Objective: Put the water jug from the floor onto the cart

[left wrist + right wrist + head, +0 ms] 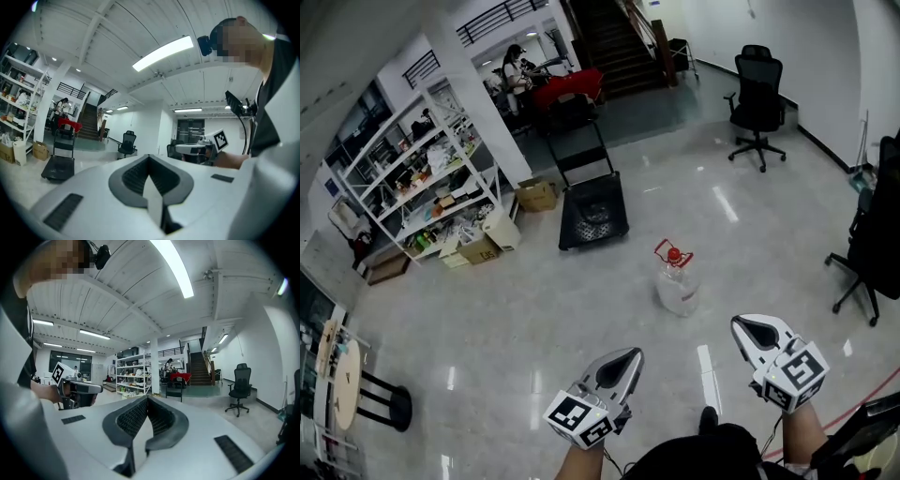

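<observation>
Head view: the water jug (pixel 677 281) stands upright on the glossy floor (pixel 487 337), red cap and red carry handle on top. It is ahead of both tools and well apart from them. The cart (pixel 592 211), a flat black platform with an upright push handle, sits farther back, with open floor between it and the jug. The left gripper (pixel 625 358) and right gripper (pixel 752 328) are held low in front of the person, both pointing roughly toward the jug.

Left gripper view: jaws pressed together, nothing between them. The cart (pixel 592 211) shows far off at left. The jug is out of frame.

Right gripper view: jaws likewise clenched on nothing. Only the room ahead is visible, with no jug.

Judgement: this is the approach step and nothing is grasped yet. To do it well, close in squarely on the jug, open both jaws before reaching it, and lower the tools to handle height. One tool on the red handle and the other steadying the body looks safest, since a jug with water in it would probably swing from the handle alone.
</observation>
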`<state>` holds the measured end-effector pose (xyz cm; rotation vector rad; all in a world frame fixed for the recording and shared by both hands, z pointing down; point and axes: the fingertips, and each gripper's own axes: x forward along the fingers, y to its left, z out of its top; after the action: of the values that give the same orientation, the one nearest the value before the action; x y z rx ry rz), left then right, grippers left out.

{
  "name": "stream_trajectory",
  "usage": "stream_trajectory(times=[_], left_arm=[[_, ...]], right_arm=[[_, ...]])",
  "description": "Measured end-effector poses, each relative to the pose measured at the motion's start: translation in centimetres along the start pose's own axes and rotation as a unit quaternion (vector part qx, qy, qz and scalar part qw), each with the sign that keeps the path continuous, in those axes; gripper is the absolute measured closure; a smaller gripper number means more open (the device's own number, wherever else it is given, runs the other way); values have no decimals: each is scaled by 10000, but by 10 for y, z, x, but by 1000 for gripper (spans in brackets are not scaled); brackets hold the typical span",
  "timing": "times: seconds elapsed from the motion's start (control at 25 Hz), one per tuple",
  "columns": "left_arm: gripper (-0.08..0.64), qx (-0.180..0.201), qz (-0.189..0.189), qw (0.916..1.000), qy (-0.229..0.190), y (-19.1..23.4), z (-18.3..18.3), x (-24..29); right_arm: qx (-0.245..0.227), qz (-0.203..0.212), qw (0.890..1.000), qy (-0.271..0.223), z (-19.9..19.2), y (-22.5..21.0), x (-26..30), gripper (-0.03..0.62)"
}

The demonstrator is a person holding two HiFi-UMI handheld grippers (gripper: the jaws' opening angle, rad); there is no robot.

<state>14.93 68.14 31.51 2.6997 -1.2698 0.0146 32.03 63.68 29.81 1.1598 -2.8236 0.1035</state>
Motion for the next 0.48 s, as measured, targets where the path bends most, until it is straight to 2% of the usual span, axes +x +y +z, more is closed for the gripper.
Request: stream_trajectory(times=[0.16, 0.28, 0.48], left_arm=[[560, 56, 134, 9999, 23, 16, 15, 57], [560, 73, 225, 9996, 118, 30, 19, 89], [560, 205, 149, 9991, 328, 49, 26, 136]], right_arm=[[-11, 211, 9998, -67, 10, -56, 20, 591], [-5, 257, 9997, -26, 3, -92, 36, 591], [5, 489, 9988, -19, 3, -124, 71, 591]])
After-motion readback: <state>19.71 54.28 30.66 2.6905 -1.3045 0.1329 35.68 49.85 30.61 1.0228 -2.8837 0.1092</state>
